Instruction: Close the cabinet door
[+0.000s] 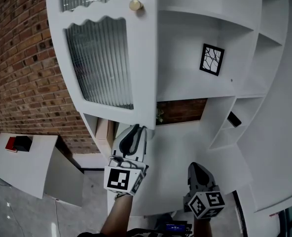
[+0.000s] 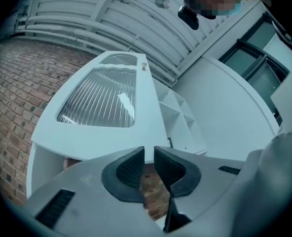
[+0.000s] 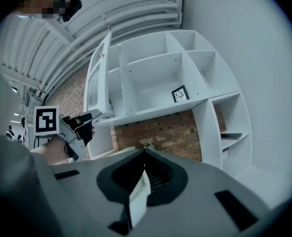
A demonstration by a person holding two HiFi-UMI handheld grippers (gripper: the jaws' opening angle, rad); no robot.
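In the head view the cabinet door stands open, swung out from the white shelving unit and filling the upper middle of the frame. Its ribbed glass pane faces us, and a brass knob sits near the top of its free edge. The door's lower corner hangs just above centre frame.

Our left tool reaches up from the lower middle to that corner. In the left gripper view its jaws stand only narrowly apart, with the white lower edge of the door caught between their tips. We read it as pinched onto the door. Brick shows through the rest of the gap below.

Our right tool sits lower and further right in the head view, clear of the door and pointing at the shelving. In the right gripper view its jaws are pressed together with nothing between them. The same view shows the left tool at the left edge, with its tips at the door's bottom edge.

A small black-and-white framed picture leans in an open shelf compartment at upper right. A brick wall fills the left side. At lower left a white tabletop carries a red and black item.
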